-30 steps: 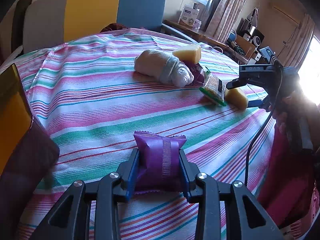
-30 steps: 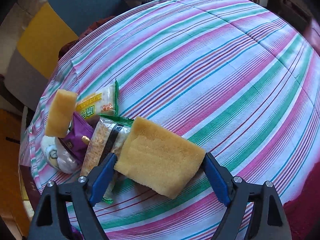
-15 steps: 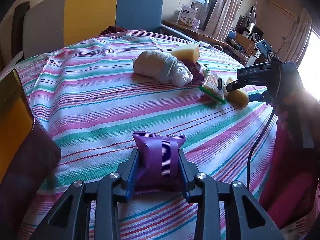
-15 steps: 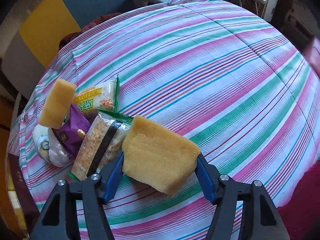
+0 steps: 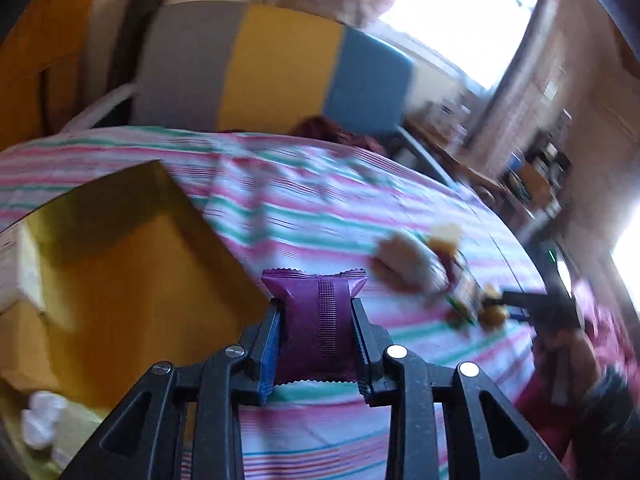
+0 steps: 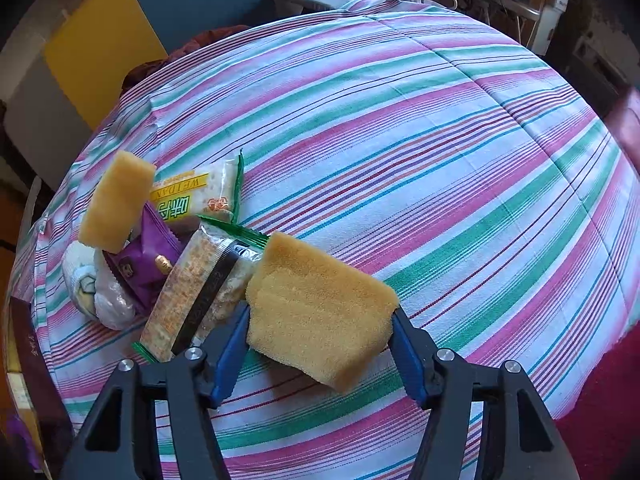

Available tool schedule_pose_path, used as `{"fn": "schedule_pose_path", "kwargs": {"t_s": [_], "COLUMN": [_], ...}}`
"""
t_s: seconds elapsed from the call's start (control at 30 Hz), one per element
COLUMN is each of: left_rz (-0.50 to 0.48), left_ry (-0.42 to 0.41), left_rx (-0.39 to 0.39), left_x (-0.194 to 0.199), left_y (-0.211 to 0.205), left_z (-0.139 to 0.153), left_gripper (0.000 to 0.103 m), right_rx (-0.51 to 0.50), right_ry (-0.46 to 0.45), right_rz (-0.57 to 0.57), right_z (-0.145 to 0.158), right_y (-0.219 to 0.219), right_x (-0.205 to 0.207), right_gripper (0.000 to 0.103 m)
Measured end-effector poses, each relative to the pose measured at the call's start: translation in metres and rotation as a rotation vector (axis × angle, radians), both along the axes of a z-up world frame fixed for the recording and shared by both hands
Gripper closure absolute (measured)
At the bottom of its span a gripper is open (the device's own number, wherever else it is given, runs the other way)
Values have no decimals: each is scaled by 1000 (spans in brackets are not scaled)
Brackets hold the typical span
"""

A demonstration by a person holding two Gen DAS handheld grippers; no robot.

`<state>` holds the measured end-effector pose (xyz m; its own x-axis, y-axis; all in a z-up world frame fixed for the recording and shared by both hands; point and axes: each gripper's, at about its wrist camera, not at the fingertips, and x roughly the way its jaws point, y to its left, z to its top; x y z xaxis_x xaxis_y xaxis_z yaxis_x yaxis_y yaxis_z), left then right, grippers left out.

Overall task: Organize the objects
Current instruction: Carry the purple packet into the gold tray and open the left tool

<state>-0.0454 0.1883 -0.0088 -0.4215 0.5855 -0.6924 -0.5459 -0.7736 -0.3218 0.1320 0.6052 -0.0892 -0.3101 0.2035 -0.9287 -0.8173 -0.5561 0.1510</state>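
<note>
Left gripper [image 5: 316, 334] is clamped tight on a purple snack packet [image 5: 318, 326], held up over the striped tablecloth [image 5: 320, 216] right next to a yellow box [image 5: 132, 264]. Right gripper [image 6: 320, 332] has a yellow sponge [image 6: 320, 312] between its pads, jaws closing onto it, beside the snack pile [image 6: 188, 256].
</note>
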Motion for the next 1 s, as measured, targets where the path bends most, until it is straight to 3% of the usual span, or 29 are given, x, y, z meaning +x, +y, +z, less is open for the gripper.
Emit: {"fn": "schedule_pose_path", "kwargs": {"t_s": [0.2,0.4,0.7,1.0], "left_rz": [288,471,608,625], "left_ry": [-119,-211,-194,-198], "left_rx": [-63,-104,-206,-171], "left_x": [-87,-144,-191,-195], "left_y": [-80,-119,-128,-132], "left_z": [-19,-49,-71,-62], "left_gripper": [72,72,71,64], "right_rx": [8,11,22,25], "right_ry": [-2,-5,-13,-15], "right_rz": [9,14,23,25], "right_z": [1,-1,-3,-3], "right_y": [-2,-2,-1,-1], "right_x": [-2,-8,-15,-15], "right_gripper": [38,37,37,37]}}
